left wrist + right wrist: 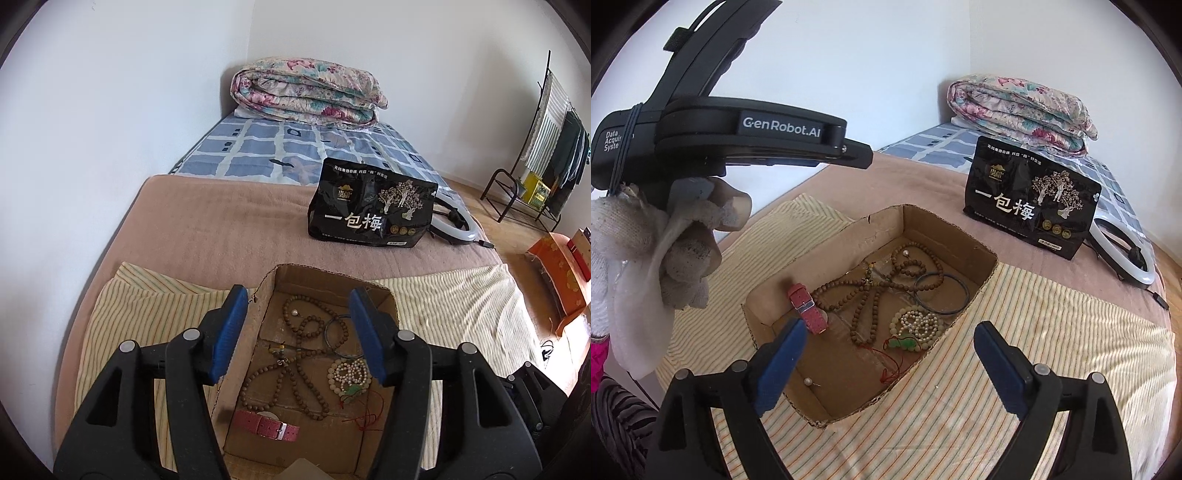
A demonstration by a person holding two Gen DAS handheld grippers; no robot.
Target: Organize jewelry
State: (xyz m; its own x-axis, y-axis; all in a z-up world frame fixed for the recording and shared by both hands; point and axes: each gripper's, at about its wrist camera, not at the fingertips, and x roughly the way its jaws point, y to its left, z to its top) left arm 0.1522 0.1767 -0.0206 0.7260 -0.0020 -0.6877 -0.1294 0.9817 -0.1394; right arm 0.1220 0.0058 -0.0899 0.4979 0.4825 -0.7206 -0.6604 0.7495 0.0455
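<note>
An open cardboard box point(386, 295) point(945, 229) lies on a striped cloth on the bed. In it lie brown bead strands point(295, 373) point(866, 291), a pink watch strap point(267, 424) point(809, 308), a dark bangle point(341, 339) point(942, 293), pale pearl beads with a green pendant point(349, 376) point(918, 325), a red cord point(365, 419) and a loose pearl point(808, 382). My left gripper point(297, 336) is open and empty above the box. My right gripper point(890, 369) is open and empty above the box's near side.
A black snack bag point(373, 206) point(1030, 203) stands on the brown blanket behind the box. A white ring light point(1123, 254) lies by it. A folded floral quilt point(306, 92) lies at the bed's head. A clothes rack point(535, 155) stands right.
</note>
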